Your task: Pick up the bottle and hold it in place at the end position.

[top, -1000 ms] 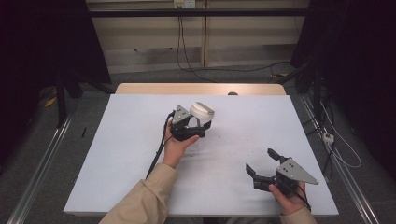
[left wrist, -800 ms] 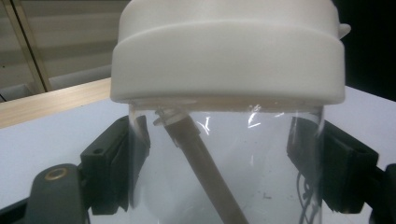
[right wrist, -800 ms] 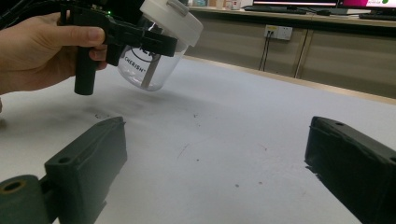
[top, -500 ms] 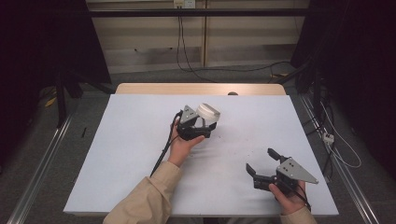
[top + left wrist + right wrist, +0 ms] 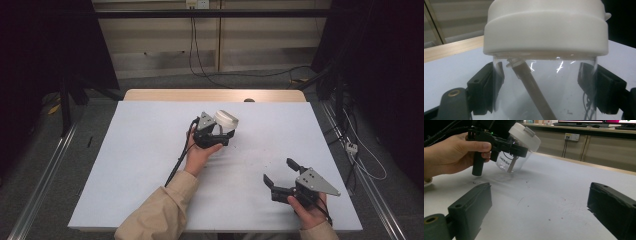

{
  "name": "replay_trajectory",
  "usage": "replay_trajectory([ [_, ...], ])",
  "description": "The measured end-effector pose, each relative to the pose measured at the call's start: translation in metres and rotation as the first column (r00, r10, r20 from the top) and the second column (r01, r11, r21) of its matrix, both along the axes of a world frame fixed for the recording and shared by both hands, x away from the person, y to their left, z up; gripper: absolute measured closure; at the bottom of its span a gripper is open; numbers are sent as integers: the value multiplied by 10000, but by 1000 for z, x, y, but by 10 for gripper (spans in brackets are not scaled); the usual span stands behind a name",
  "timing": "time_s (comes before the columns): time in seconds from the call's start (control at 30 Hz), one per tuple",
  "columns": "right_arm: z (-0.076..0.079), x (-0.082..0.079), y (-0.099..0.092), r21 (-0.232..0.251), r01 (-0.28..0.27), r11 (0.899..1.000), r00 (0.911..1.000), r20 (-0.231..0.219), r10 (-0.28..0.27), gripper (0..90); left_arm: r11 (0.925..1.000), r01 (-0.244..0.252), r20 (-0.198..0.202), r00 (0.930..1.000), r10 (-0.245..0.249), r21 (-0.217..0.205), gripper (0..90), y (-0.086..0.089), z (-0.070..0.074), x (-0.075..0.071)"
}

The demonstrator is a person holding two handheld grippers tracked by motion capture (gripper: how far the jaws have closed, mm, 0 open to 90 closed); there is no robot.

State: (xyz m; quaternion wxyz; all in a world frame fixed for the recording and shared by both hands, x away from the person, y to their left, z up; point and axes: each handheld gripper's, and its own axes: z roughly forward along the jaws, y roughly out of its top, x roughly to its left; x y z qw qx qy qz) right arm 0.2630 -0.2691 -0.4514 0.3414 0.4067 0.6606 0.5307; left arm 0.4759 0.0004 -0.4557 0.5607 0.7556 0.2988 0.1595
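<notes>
1. High view: left gripper (image 5: 223,133) sits mid-table on the white table (image 5: 140,165), held in the person's left hand (image 5: 200,152). Its jaws are clamped on a clear jar (image 5: 223,125) with a white lid (image 5: 226,119); jar tilted, lid end toward the far right. Right gripper (image 5: 280,172) is near the front right corner, in the right hand (image 5: 307,210), jaws spread wide, nothing btwn them, well apart from the jar.
2. Left gripper view: both black jaws press the jar's (image 5: 544,87) clear wall, one each side, just below the white lid (image 5: 546,27). A brownish stick (image 5: 534,92) leans inside the jar.
3. Right gripper view: own jaws wide apart, empty, low over the table (image 5: 549,195). Farther off, the left gripper (image 5: 520,148) grips the tilted jar (image 5: 510,161), w/ print reading "CHERISH" on the glass; whether the base touches the table can't be told.
</notes>
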Motion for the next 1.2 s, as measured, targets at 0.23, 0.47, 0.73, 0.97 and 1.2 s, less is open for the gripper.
replay_trajectory([
  [0.23, 0, 0, 0, -8, 11, 10000, 10000, -12, -11, 49, 9999, -57, 119, 9999, 56, 98, 188, -5, -2, 4],
  [0.47, 0, -1, -1, -12, 27, 10000, 10000, -31, -27, 50, 9993, 132, 239, 9996, -140, 361, 188, -10, -3, 4],
  [0.73, 0, -1, -1, -19, 11, 10000, 10000, -47, -11, 49, 9986, 402, 344, 9986, -414, 350, 187, -5, -3, 2],
  [0.97, 0, -2, -1, -55, 14, 10000, 10000, -36, -14, 50, 9978, 513, 445, 9976, -532, 412, 187, 2, -2, -4],
  [1.2, -1, -1, 2, -94, -21, 10000, 10000, -63, 21, 49, 9976, 577, 320, 9977, -589, 378, 187, 11, -2, -10],
])
